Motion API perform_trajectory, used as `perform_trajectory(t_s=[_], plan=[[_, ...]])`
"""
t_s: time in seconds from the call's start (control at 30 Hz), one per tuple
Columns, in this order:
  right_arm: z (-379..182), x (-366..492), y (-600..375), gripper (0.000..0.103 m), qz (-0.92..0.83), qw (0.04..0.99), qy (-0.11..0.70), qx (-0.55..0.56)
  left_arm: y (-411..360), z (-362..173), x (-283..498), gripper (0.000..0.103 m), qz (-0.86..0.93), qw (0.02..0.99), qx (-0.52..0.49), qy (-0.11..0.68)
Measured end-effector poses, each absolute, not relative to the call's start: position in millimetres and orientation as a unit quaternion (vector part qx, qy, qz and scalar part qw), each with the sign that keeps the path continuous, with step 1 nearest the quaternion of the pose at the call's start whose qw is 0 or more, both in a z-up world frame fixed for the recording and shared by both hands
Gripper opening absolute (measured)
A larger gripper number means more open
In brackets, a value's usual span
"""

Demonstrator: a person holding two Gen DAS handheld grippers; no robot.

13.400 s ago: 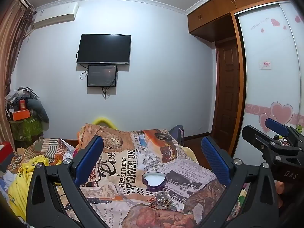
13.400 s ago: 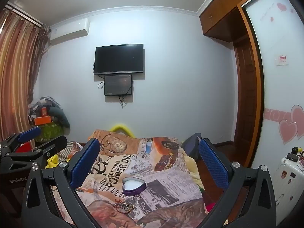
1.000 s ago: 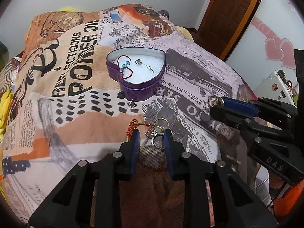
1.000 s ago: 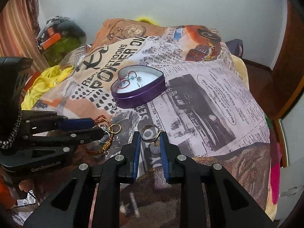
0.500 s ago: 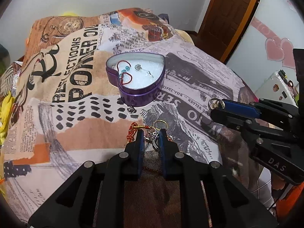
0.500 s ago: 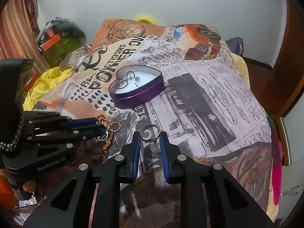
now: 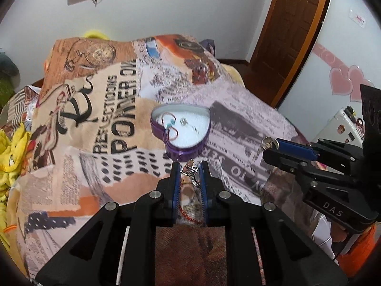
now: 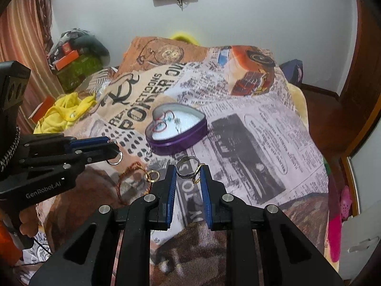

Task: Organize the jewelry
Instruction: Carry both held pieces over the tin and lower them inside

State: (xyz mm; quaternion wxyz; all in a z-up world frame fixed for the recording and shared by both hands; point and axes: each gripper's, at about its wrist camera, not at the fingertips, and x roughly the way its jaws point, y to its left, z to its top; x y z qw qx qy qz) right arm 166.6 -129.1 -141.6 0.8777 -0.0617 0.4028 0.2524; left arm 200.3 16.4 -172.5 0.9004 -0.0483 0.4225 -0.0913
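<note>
A purple heart-shaped tin sits open on the bed, holding red hoop earrings and a small stud on white padding. My left gripper is shut on a silver stone ring, raised just in front of the tin. My right gripper is shut on a silver ring with a small gold ring beside it, held above the blanket to the right of the left gripper.
A red cord bracelet and a gold ring lie on the newspaper-print blanket below the left gripper. Yellow clothes lie at the bed's left. The bed drops off on the right toward a wooden door.
My left gripper closed on the stone ring from the pile and lifted it up toward the tin. The right gripper stayed put, still holding its ring.
</note>
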Motion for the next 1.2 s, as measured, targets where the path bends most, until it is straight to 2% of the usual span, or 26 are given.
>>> perform_trajectory(t_s=[0.53, 1.2], plan=[[-123.1, 193.0, -116.2, 0.018, 0.257, 0.891, 0.370, -0.058, 31.6, -151.6, 226.6, 0.014, -0.081, 0.916, -0.052, 0.388], [-143.1, 241.2, -98.1, 0.018, 0.266, 0.880, 0.390, -0.052, 28.5, -178.9, 275.4, 0.014, -0.092, 0.907, -0.044, 0.407]])
